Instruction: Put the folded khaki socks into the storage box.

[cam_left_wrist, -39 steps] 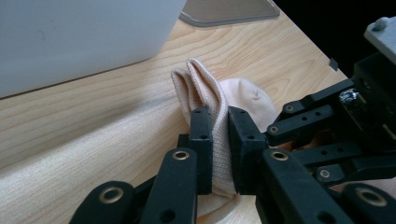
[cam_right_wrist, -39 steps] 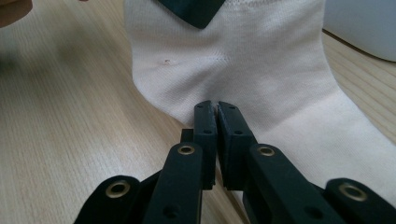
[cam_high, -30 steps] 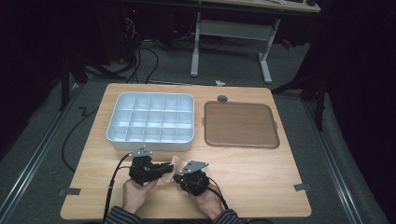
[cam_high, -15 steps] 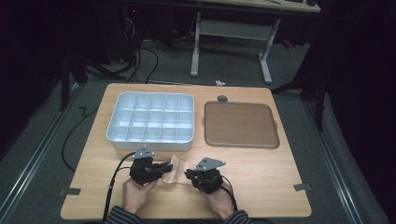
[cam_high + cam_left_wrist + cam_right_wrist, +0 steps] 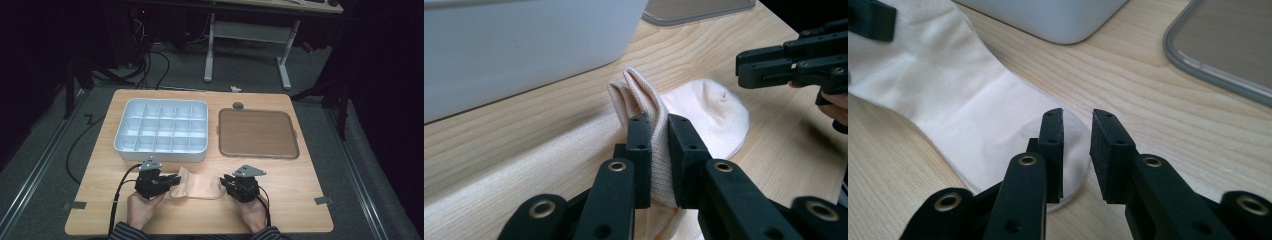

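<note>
Left tongs [image 5: 658, 150] pinch the sock's [image 5: 197, 185] cuff; right tongs [image 5: 1077, 150], just opening, stand empty over its toe.

Both forearms are coming in from the near edge, each hand gripping a claw low over the table. The left claw [image 5: 172, 181] is pinching its jaws tight on a fold of the sock [image 5: 704, 107]. The right claw [image 5: 1077, 135] has just been opening its jaws, nothing pressed between them.

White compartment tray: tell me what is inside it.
In the high view the white compartment tray shows bare white cells in a grid, nothing in them. Cell floors along the near wall are partly hidden by that wall.
</note>
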The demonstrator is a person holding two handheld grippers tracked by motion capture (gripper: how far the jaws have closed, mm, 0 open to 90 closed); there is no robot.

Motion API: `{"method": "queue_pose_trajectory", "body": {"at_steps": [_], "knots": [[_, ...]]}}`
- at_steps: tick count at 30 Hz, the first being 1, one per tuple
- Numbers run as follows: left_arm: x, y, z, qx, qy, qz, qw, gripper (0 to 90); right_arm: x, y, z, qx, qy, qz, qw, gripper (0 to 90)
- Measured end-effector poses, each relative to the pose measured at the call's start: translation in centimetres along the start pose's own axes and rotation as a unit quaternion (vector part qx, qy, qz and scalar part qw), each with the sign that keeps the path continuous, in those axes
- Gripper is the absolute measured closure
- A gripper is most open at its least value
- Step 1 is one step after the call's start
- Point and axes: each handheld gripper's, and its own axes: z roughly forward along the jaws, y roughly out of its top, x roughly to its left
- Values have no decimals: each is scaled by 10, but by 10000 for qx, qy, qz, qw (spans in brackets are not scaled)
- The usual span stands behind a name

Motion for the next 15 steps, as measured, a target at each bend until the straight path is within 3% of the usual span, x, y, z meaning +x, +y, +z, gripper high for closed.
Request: {"method": "queue_pose_trajectory", "body": {"at_steps": [15], "knots": [[-4,3,-4,-18,-127,-36,9999,806,4,-5,21,358,107,43,9993,770]]}}
